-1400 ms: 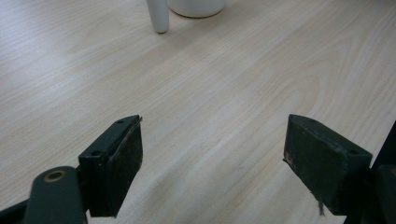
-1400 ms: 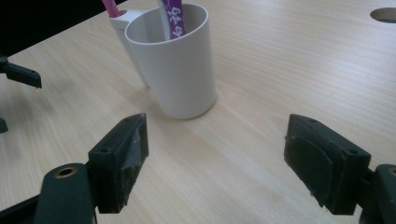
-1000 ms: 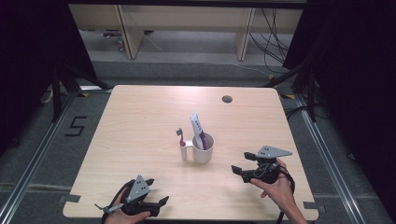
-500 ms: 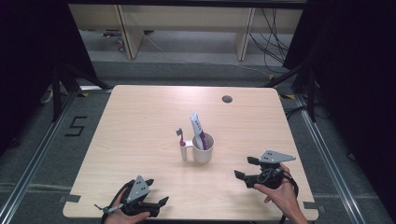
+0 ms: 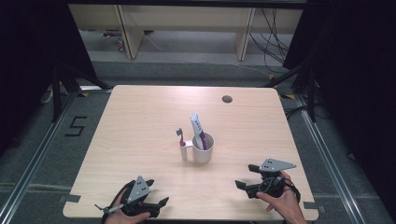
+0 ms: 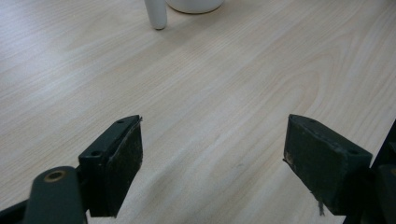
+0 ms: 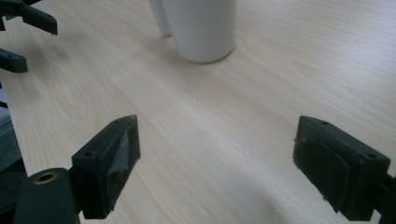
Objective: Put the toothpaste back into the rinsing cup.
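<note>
The white cup (image 5: 202,148) stands near the middle of the table (image 5: 140,121), with bare wood on every side of it out to the table's edges. A toothpaste tube (image 5: 198,129) leans upright inside the cup, and a toothbrush (image 5: 180,136) stands in the small holder at the cup's left side. A dark round hole (image 5: 227,99) sits well beyond the cup, near the far edge.

The left gripper (image 5: 154,205) lies near the front edge, well short of the cup and to its left, with its jaws spread wide on nothing. In the left gripper view the cup (image 6: 194,5) and its holder (image 6: 156,14) sit far ahead of the jaws, with clear wood between.

The right gripper (image 5: 246,176) is to the right of the cup and nearer the front edge, its 2 jaws wide and empty. In the right gripper view the cup (image 7: 201,30) stands ahead, slightly left of the gap, apart from both jaws; the left gripper (image 7: 18,35) shows beyond it.
</note>
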Demonstrator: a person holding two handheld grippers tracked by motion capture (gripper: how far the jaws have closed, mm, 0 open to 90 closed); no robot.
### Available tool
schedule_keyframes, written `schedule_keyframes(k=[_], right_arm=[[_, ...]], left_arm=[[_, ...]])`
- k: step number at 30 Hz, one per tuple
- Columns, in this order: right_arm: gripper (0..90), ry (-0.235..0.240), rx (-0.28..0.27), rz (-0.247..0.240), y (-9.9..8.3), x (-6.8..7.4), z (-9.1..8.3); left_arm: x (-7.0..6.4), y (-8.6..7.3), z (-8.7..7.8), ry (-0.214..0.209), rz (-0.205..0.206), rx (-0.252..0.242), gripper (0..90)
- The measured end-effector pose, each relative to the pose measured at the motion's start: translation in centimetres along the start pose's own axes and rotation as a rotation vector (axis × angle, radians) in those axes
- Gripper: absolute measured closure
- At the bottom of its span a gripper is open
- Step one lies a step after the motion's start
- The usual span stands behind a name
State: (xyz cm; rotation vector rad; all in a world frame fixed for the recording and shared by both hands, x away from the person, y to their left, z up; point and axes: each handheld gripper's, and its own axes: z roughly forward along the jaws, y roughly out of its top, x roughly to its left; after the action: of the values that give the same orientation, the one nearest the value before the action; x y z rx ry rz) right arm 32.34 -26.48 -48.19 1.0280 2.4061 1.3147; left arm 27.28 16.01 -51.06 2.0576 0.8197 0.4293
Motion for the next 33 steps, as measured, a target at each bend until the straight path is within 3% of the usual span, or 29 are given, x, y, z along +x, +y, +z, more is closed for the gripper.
schedule_keyframes(k=[2, 3, 4, 7, 10, 11, 12, 13, 14, 16, 17, 18, 19, 20, 21, 22, 23, 24, 25, 26, 27, 28, 29, 31, 32, 33], right_arm=[[15.9, 0.020, 0.008, 0.027, -0.3, 0.3, 0.0], [15.9, 0.009, 0.014, 0.003, -0.4, 0.2, -0.1], [15.9, 0.011, 0.018, 0.025, -0.5, 0.4, -0.1], [16.0, 0.019, 0.025, 0.026, -0.9, 0.5, -0.2], [16.0, 0.000, 0.029, 0.000, -1.1, 0.4, -0.4], [16.0, 0.020, 0.040, 0.030, -1.3, 0.7, -0.5], [16.0, 0.018, 0.032, 0.002, -1.4, 0.5, -0.5], [15.9, 0.020, 0.043, 0.047, -1.5, 0.8, -0.6], [16.0, 0.012, 0.039, 0.009, -1.6, 0.6, -0.6], [16.0, 0.015, 0.050, 0.017, -1.8, 0.8, -0.7], [16.0, -0.008, 0.047, 0.002, -1.9, 0.8, -0.8], [16.0, -0.003, 0.058, 0.048, -2.0, 1.2, -0.9], [15.9, -0.017, 0.044, -0.001, -2.1, 0.9, -0.9], [16.0, 0.004, 0.054, 0.037, -2.2, 1.1, -0.9], [15.9, -0.017, 0.058, 0.010, -2.3, 1.0, -1.0], [16.0, -0.007, 0.071, 0.046, -2.4, 1.3, -1.0], [16.0, -0.018, 0.068, 0.009, -2.4, 1.1, -1.0], [16.0, -0.015, 0.077, 0.040, -2.6, 1.3, -1.0], [15.9, -0.004, 0.079, 0.041, -2.6, 1.3, -1.0], [16.0, -0.010, 0.083, 0.020, -2.7, 1.2, -1.1], [15.9, -0.011, 0.081, 0.040, -2.8, 1.4, -1.1], [16.0, -0.016, 0.087, 0.027, -2.8, 1.3, -1.2], [16.0, -0.013, 0.094, 0.048, -2.9, 1.4, -1.2], [16.0, -0.030, 0.097, 0.025, -3.0, 1.3, -1.3], [16.0, -0.024, 0.102, 0.049, -3.1, 1.5, -1.4], [16.0, -0.011, 0.104, 0.040, -3.2, 1.4, -1.3]], left_arm=[[0.1, 0.0, 0.0, 0.001, 0.010, 0.006, 19.2], [0.0, 0.0, 0.0, 0.000, -0.002, -0.003, 19.3], [0.0, 0.0, 0.0, -0.005, -0.005, 0.000, 19.2], [0.0, 0.0, 0.1, -0.007, -0.002, 0.004, 19.2], [0.0, 0.0, 0.1, -0.005, 0.003, 0.007, 19.2], [0.0, 0.0, 0.1, -0.005, 0.003, 0.007, 19.2], [0.0, 0.0, 0.1, -0.005, 0.002, 0.008, 19.2], [0.0, 0.0, 0.1, -0.005, 0.002, 0.007, 19.2], [0.0, 0.0, 0.1, -0.005, 0.002, 0.008, 19.2], [-0.1, 0.0, 0.1, -0.006, 0.003, 0.008, 19.2], [-0.1, 0.0, 0.1, -0.006, 0.002, 0.008, 19.2], [-0.1, -0.1, 0.1, -0.003, 0.000, 0.009, 19.2], [-0.1, -0.1, 0.1, -0.004, 0.000, 0.009, 19.2], [-0.1, -0.1, 0.1, -0.005, -0.002, 0.007, 19.2], [-0.1, -0.1, 0.1, -0.005, -0.002, 0.007, 19.2], [-0.2, -0.1, 0.2, -0.007, -0.010, 0.002, 19.2], [-0.2, -0.1, 0.2, -0.012, -0.012, -0.004, 19.2], [0.1, 0.0, 0.2, -0.003, 0.029, 0.016, 19.2], [0.2, 0.0, 0.2, 0.001, 0.041, 0.016, 19.2], [0.1, 0.0, 0.2, 0.000, 0.036, 0.014, 19.1], [0.1, 0.0, 0.2, -0.001, 0.037, 0.015, 19.1], [0.1, 0.0, 0.2, -0.002, 0.038, 0.014, 19.1], [-0.1, -0.1, 0.2, -0.002, 0.016, 0.018, 19.1], [-0.2, -0.1, 0.2, -0.012, -0.001, 0.009, 19.1], [-0.2, -0.1, 0.2, -0.012, -0.001, 0.009, 19.1], [-0.2, -0.1, 0.2, -0.011, 0.001, 0.009, 19.1]])
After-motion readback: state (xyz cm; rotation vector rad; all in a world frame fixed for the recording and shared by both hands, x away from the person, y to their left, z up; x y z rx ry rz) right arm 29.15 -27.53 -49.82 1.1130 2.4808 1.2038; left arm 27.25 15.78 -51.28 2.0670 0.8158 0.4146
